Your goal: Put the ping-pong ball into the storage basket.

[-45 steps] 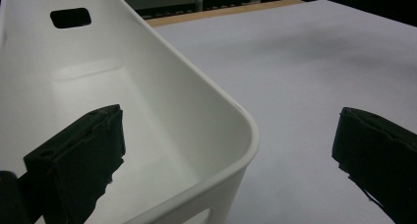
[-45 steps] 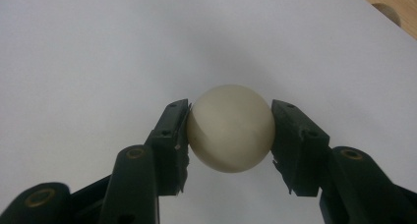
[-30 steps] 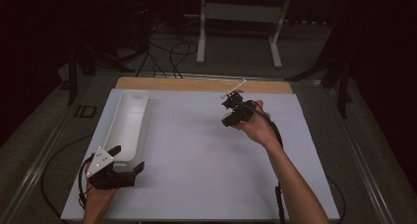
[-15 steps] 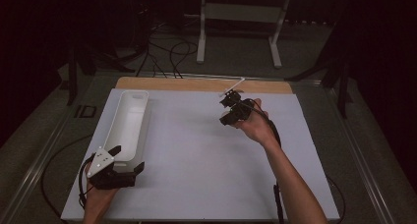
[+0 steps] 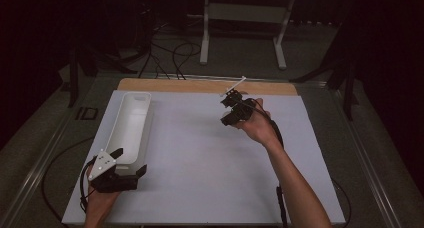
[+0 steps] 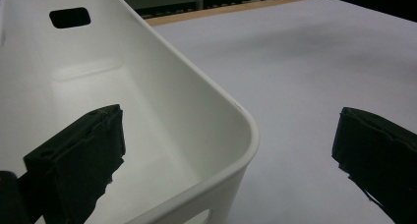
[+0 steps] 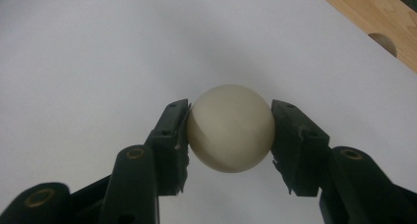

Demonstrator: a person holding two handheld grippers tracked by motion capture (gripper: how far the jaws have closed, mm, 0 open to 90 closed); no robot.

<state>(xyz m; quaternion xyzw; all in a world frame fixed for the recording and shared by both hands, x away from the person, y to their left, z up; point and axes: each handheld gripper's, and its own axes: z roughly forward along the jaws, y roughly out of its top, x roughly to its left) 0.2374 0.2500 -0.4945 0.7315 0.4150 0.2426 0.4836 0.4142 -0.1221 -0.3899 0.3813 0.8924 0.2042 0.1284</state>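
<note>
The right gripper [image 7: 230,135] pinches a cream ball [image 7: 230,134] between its pads, held above the white table sheet [image 5: 200,153] near the wooden strip [image 5: 200,85]. The left gripper [image 6: 226,150] stands spread across the near corner of the white bin [image 6: 162,101].

Cream ball [image 7: 230,134], white bin [image 6: 162,106], black claw [image 7: 230,135] pads.

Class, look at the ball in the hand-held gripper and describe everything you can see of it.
The ball is round, plain and cream-white, with a smooth, faintly glossy surface and no markings. It sits clamped between the two black pads of the right hand-held gripper, one pressing each side. It appears lifted clear of the white table sheet behind it.
</note>
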